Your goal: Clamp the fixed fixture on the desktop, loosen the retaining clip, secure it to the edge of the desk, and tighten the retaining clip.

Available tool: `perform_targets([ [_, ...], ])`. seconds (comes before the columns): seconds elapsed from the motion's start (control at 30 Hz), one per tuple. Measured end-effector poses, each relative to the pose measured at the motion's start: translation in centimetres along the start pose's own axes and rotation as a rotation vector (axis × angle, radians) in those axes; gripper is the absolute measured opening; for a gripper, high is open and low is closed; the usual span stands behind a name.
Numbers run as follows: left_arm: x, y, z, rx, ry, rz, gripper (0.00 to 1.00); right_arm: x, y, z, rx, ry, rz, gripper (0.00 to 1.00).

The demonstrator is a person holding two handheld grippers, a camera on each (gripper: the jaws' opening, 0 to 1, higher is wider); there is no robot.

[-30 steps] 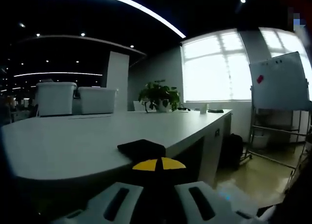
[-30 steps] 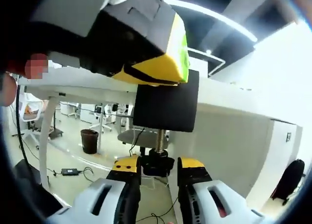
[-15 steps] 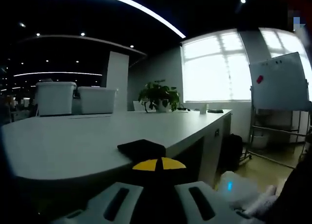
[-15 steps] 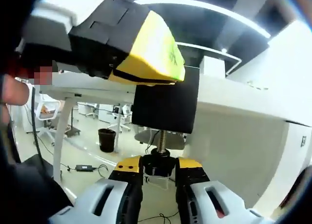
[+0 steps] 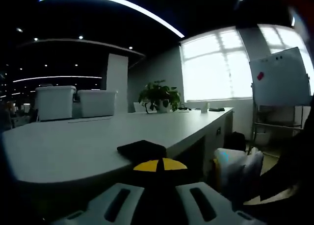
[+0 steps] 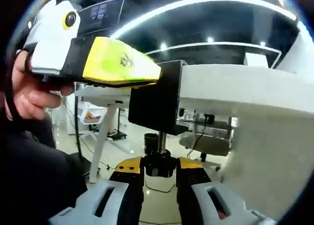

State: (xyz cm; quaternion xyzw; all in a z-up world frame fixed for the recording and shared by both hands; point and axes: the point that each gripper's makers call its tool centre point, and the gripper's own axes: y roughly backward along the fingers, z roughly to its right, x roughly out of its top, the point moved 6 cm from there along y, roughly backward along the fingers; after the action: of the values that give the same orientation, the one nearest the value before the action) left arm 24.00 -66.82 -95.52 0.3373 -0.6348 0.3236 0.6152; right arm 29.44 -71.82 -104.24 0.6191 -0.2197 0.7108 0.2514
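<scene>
Now, largest first.
Counter [image 6: 235,87]: white; its edge runs across the right claw view, its top stretches away in the left claw view.
Fixture [image 6: 156,105]: black clamp seated over the counter edge, top pad on the surface [image 5: 142,147], screw hanging below.
Left claw [image 6: 120,68]: clamped on the fixture's top, holding it on the edge.
Right claw [image 6: 159,167]: closed on the knob [image 6: 158,162] of the screw, under the counter.
Risk: probably a slip off the small knob mid-turn, or the left claw easing, letting the fixture tilt or slide off the edge before the screw bites.
</scene>
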Motion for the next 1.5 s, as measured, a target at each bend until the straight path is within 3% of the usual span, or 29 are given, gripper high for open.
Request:
perform_targets([
  [0.07,-0.1,0.1,-0.1,-0.004,0.02,0.005,0.01,-0.2,0.0,0.4,0.098,-0.087,0.01,0.24],
  [0.2,-0.1,0.1,-0.1,0.001,0.045,0.012,0.01,-0.3,-0.2,0.9,0.177,-0.055,0.013,0.24],
  [0.37,-0.2,0.0,-0.1,0.005,0.048,0.009,0.01,-0.4,-0.3,1.2,0.279,-0.101,0.022,0.24],
  [0.5,-0.1,0.1,-0.1,0.013,0.048,0.013,0.01,-0.4,-0.5,1.3,0.314,-0.079,0.027,0.24],
  [0.73,-0.1,0.0,-0.1,0.016,0.047,0.008,0.01,-0.1,-0.3,1.1,0.293,-0.081,0.008,0.25],
  [0.83,-0.1,0.0,-0.1,0.016,0.041,0.011,0.01,-0.1,-0.1,0.8,0.236,-0.075,-0.004,0.25],
  [0.87,-0.1,0.0,-0.1,0.016,0.034,0.011,0.01,-0.2,0.0,0.8,0.193,-0.109,-0.013,0.25],
  [0.93,-0.1,-0.1,-0.1,0.01,0.043,0.01,0.01,-0.2,0.4,0.7,0.133,-0.098,-0.013,0.27],
  [1.07,-0.1,-0.2,-0.1,0.008,0.038,0.008,0.01,0.1,0.9,0.2,0.001,-0.125,0.011,0.41],
  [1.13,-0.1,-0.2,-0.1,0.007,0.04,0.008,0.01,0.2,1.0,0.2,-0.078,-0.086,0.002,0.49],
  [1.33,-0.2,-0.2,-0.1,0.0,0.053,0.011,0.01,-0.1,1.1,-1.4,-0.36,0.005,-0.039,0.48],
  [1.5,-0.2,-0.2,-0.1,-0.004,0.056,0.016,0.01,0.1,0.2,-2.2,-0.499,0.04,-0.013,0.48],
])
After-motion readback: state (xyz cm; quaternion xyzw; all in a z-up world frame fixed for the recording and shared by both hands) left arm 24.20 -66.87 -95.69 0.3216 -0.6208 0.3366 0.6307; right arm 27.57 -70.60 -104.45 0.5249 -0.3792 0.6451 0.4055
